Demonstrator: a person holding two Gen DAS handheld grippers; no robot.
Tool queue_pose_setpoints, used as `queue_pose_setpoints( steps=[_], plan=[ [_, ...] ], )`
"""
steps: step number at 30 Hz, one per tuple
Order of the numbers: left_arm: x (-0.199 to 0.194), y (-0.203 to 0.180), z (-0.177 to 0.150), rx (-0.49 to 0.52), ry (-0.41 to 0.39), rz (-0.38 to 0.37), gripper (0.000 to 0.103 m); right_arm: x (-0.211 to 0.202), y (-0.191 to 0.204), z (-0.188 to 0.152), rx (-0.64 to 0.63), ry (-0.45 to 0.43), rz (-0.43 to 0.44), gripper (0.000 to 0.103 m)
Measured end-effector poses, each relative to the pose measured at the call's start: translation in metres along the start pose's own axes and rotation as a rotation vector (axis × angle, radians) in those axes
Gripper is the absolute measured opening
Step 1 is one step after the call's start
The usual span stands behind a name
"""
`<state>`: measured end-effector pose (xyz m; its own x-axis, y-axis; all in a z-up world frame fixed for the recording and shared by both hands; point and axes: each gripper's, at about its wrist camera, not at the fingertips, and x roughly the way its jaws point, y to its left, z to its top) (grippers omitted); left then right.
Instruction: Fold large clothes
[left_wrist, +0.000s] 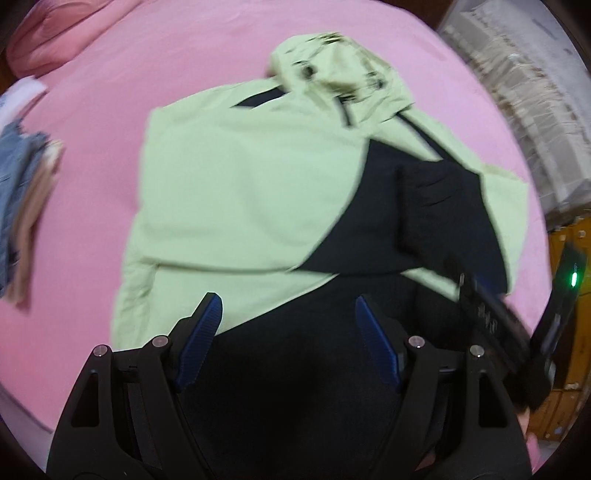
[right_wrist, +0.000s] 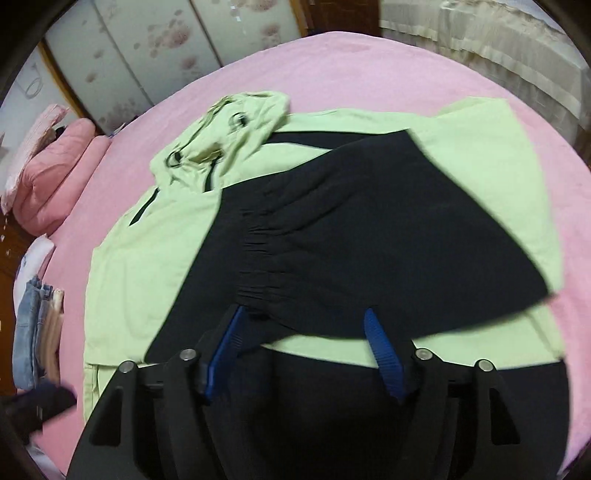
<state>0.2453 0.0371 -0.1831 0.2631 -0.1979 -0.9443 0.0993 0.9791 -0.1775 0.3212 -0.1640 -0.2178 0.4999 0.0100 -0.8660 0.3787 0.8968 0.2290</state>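
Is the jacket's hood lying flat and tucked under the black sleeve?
No, the hood sits bunched at the jacket's top, clear of the black sleeve.

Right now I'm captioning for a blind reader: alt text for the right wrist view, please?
A light green hooded jacket lies on a pink bed, a black sleeve folded across it. The open right gripper hovers over the sleeve's elastic cuff.

No text, label, brand or number can be read on anything in either view.
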Motion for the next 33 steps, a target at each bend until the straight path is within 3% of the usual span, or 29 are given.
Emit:
queue_pose_setpoints(
  steps=[7, 10, 15, 18, 19, 21, 22, 27, 33],
  plan=[
    [0.057, -0.047, 0.023, -0.069, 0.059, -0.208, 0.071, -0.026, -0.079, -0.003, 0.156, 0.030, -0.098, 0.076],
    [0.085, -0.067, 0.026, -0.078, 0.094, -0.230, 0.055, -0.025, -0.115, -0.008, 0.147, 0.052, -0.155, 0.076],
    [0.124, -0.096, 0.028, -0.091, 0.127, -0.190, 0.054, -0.020, -0.168, -0.019, 0.132, 0.085, -0.184, 0.076],
    [0.140, -0.114, 0.032, -0.069, 0.124, -0.129, 0.053, -0.020, -0.195, -0.024, 0.101, 0.087, -0.192, 0.076],
    [0.144, -0.123, 0.035, -0.052, 0.111, -0.112, 0.047, -0.021, -0.201, -0.024, 0.092, 0.088, -0.186, 0.076],
    [0.149, -0.135, 0.036, -0.023, 0.111, -0.104, 0.025, -0.018, -0.216, -0.019, 0.077, 0.097, -0.174, 0.076],
    [0.152, -0.142, 0.037, -0.008, 0.113, -0.090, 0.023, -0.016, -0.224, -0.017, 0.073, 0.096, -0.162, 0.076],
    [0.141, -0.176, 0.037, 0.069, 0.026, -0.002, 0.019, -0.003, -0.244, 0.003, 0.043, 0.110, -0.126, 0.076],
    [0.082, -0.206, 0.063, 0.116, -0.179, -0.097, 0.018, 0.005, -0.257, 0.026, -0.052, 0.104, -0.088, 0.076]
  ],
)
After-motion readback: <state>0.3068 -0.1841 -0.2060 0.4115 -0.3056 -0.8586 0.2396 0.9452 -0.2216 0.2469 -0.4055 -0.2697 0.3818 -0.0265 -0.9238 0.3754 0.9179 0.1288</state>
